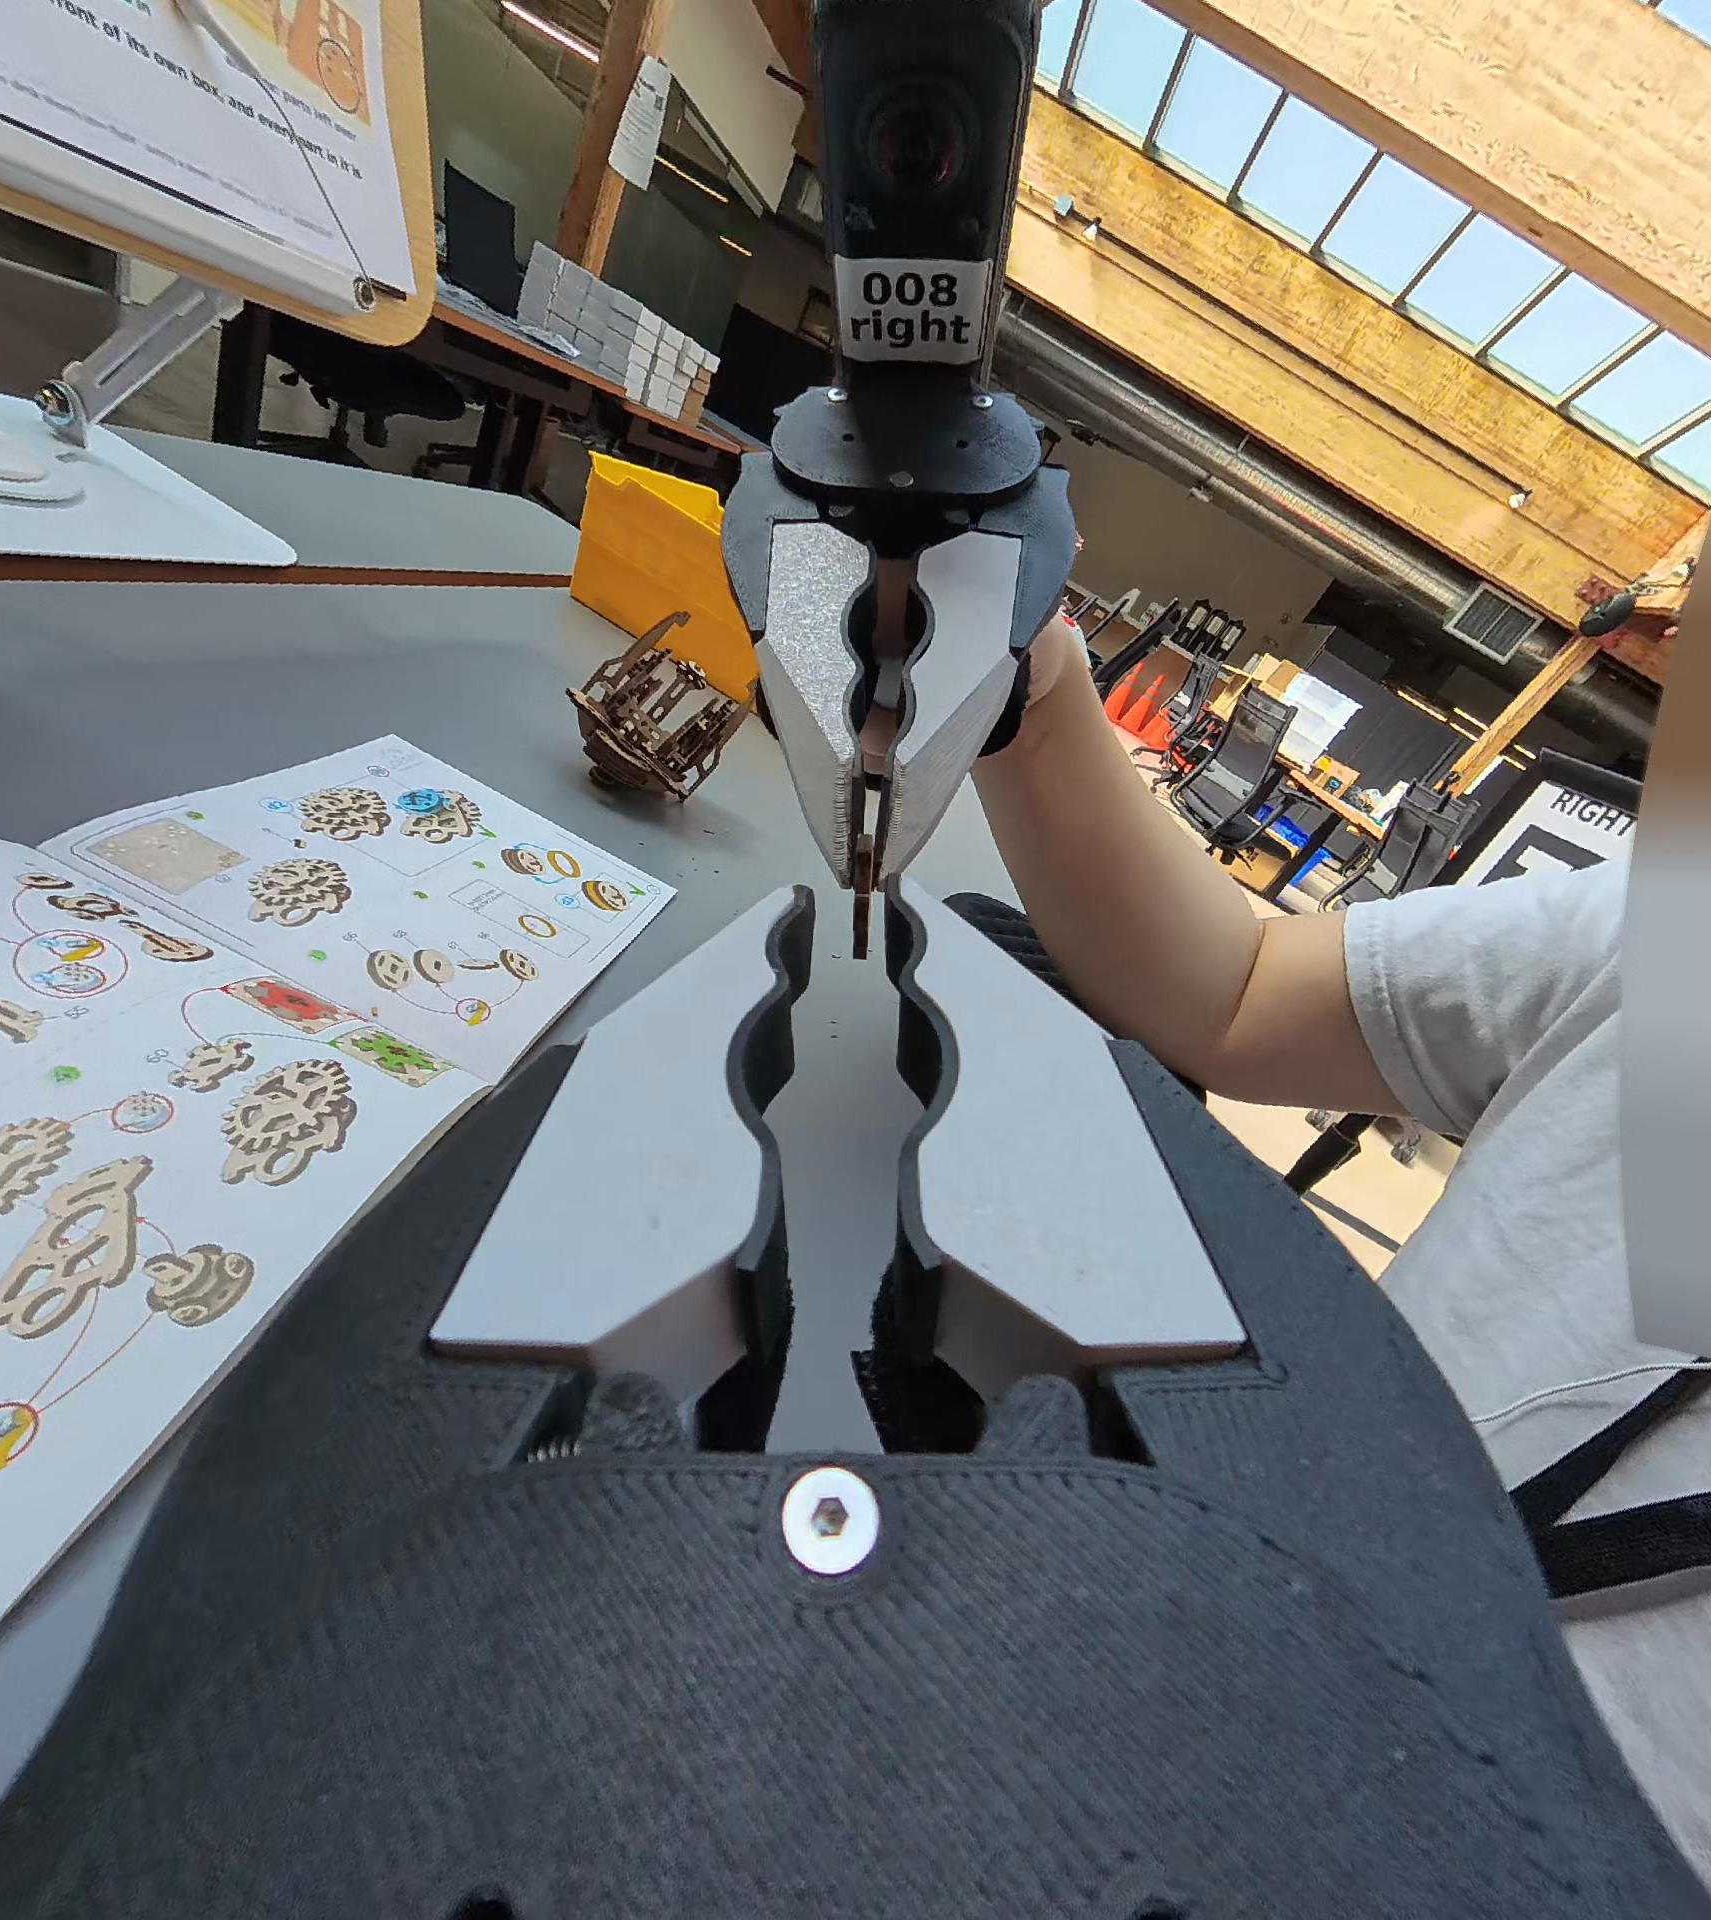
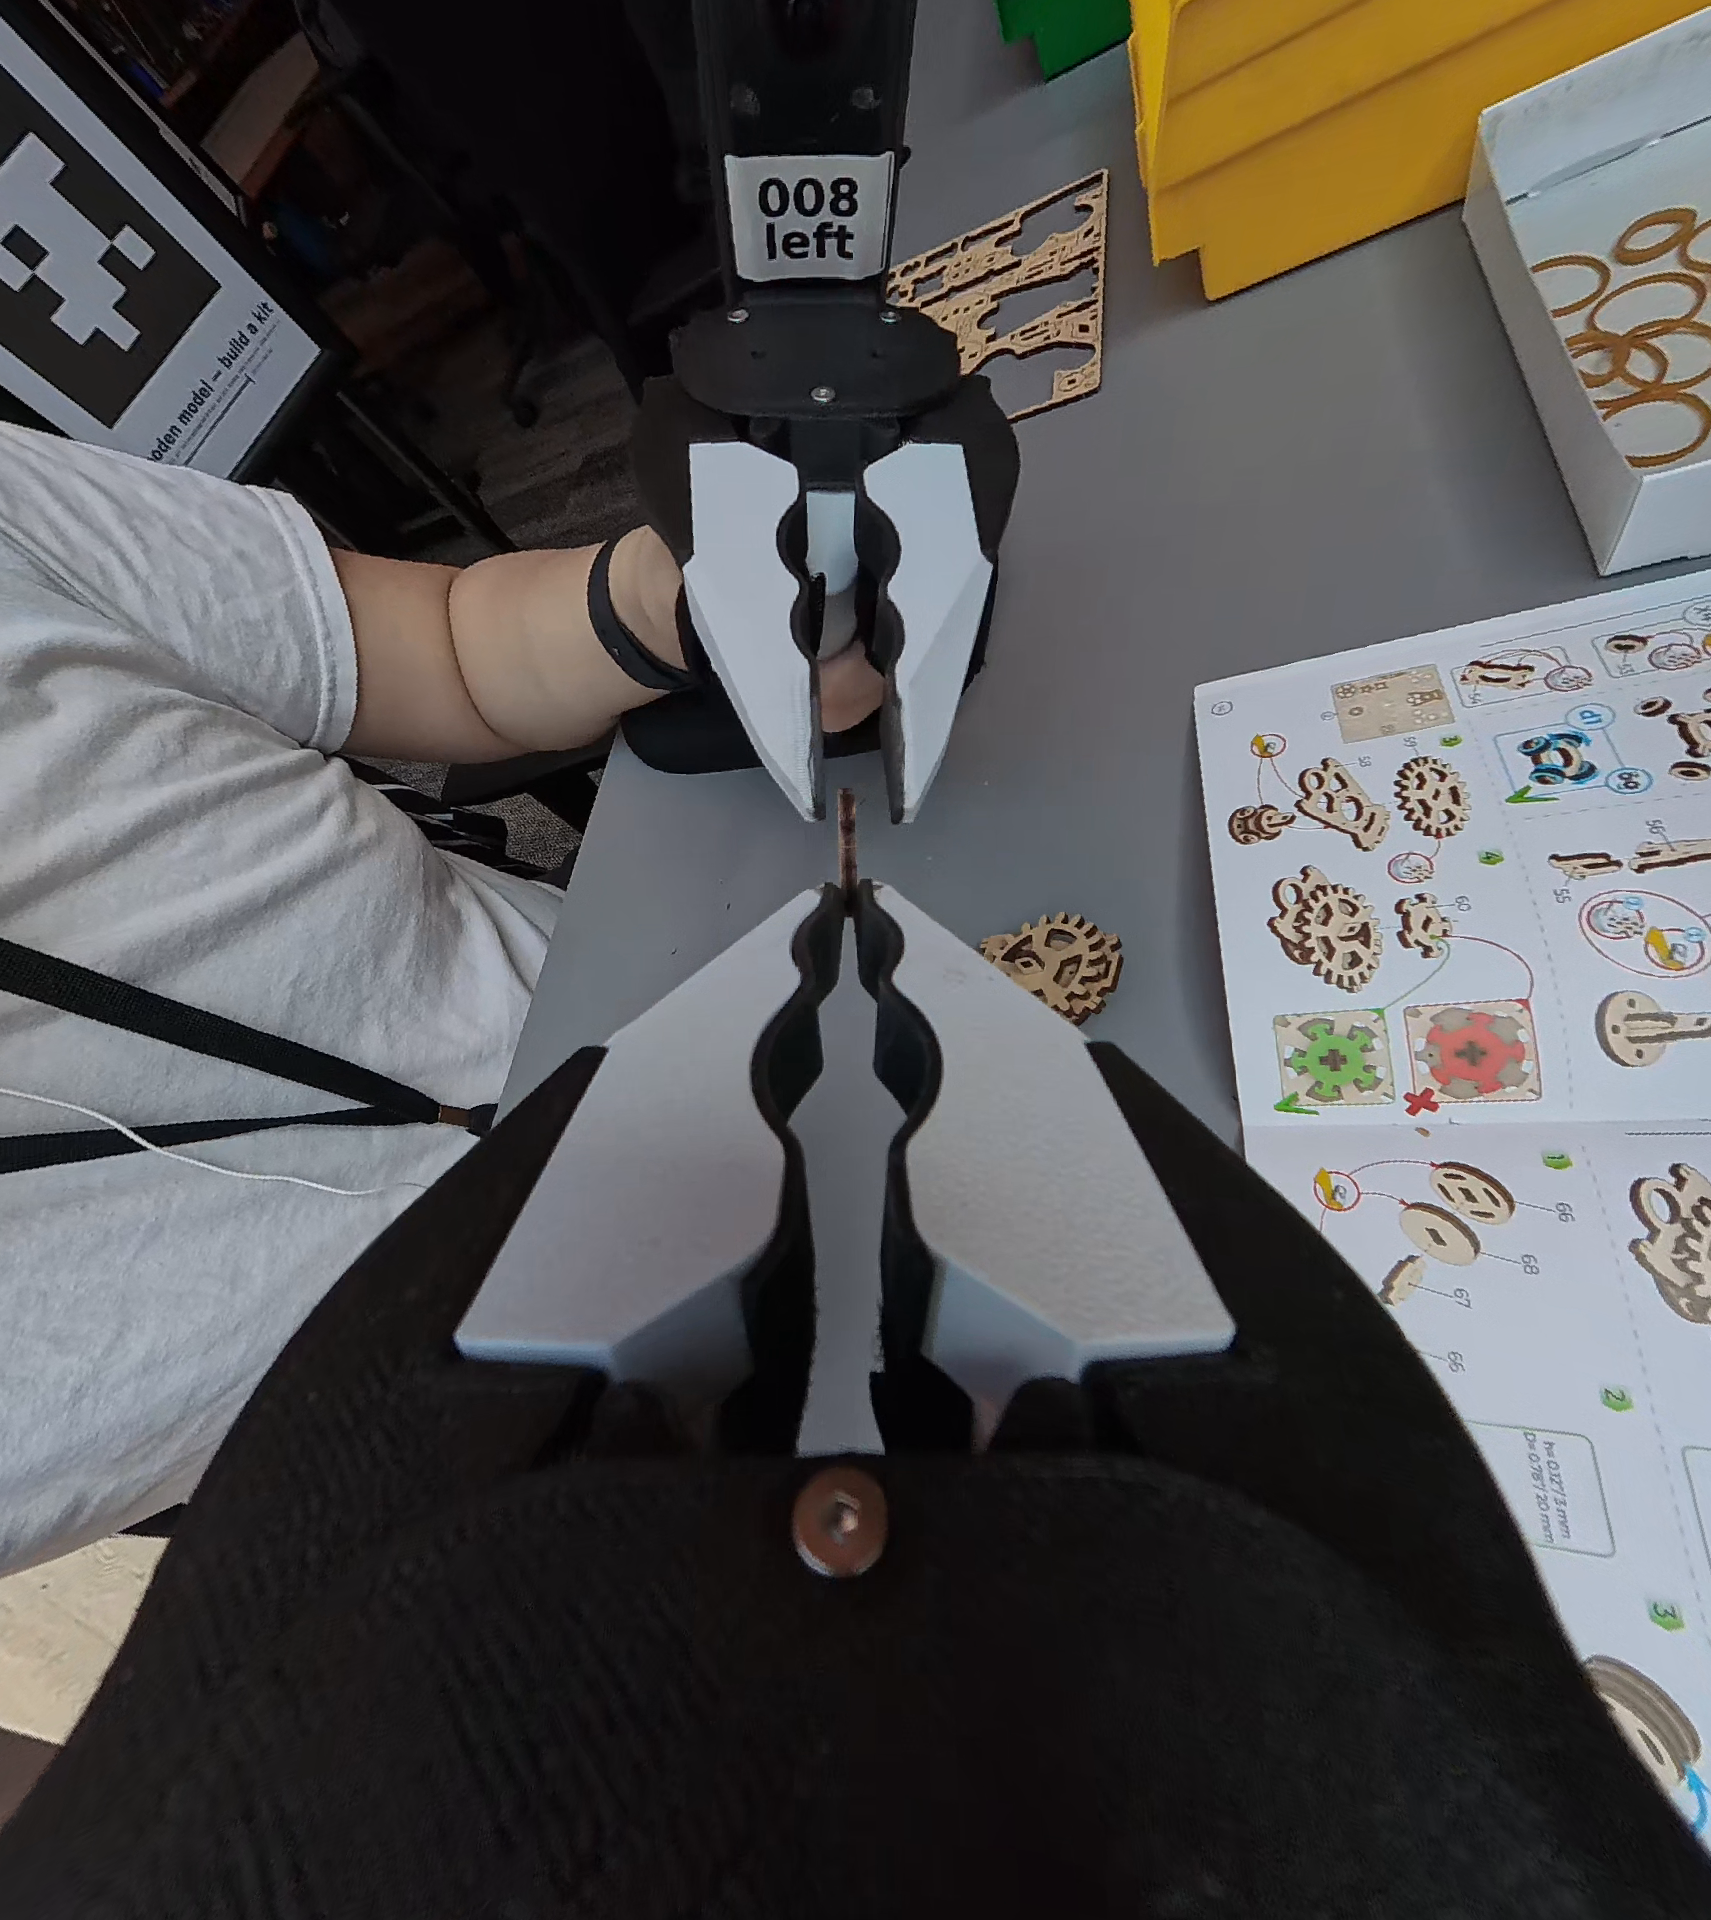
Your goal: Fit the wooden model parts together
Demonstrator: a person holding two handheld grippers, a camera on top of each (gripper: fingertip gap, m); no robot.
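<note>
A small thin dark wooden part is pinched edge-on between the tips of my right gripper, which is shut on it above the grey table. My left gripper faces it tip to tip. It is open by a narrow gap, and the part's free end sits just at that gap, apart from both fingers. In the left wrist view the part hangs from the right gripper into the mouth of my left gripper. A wooden gear piece lies on the table to the right.
A partly built wooden model stands on the table beyond the open instruction booklet. Yellow bins, a white box of rings and an emptied wooden parts sheet lie at the back. A person's arms hold both grippers. My left and right fingertips are right by each other.
</note>
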